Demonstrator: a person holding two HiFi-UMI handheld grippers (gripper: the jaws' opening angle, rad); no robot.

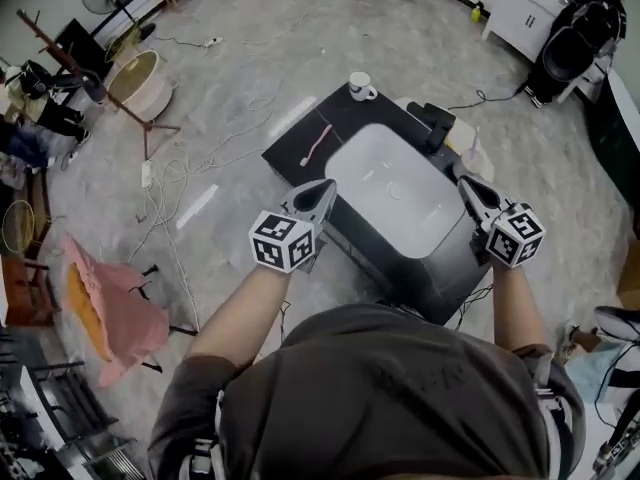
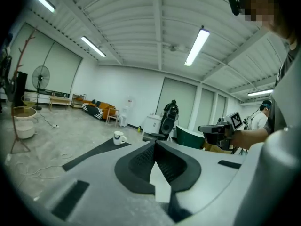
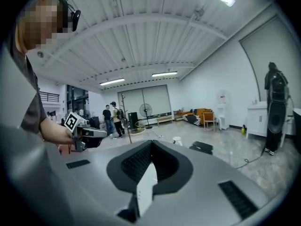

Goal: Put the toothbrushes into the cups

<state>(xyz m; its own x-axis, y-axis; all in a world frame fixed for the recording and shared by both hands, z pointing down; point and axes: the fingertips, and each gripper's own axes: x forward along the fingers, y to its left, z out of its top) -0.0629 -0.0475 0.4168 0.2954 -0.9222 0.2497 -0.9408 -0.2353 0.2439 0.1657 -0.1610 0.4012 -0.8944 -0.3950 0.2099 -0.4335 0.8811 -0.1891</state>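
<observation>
One white cup [image 1: 361,86] stands upright at the far corner of the black surface [image 1: 345,118]; its inside is too small to read. A white sink [image 1: 395,193] fills the near part of the surface. The toothbrush [image 1: 318,144] is thin and pink. It lies flat on the surface, apart from the cup and close to the left edge. The left gripper [image 1: 326,186] and the right gripper [image 1: 466,184] hang at the sink's two sides, fingers closed together and empty. Open grey floor [image 1: 250,48] surrounds the surface.
</observation>
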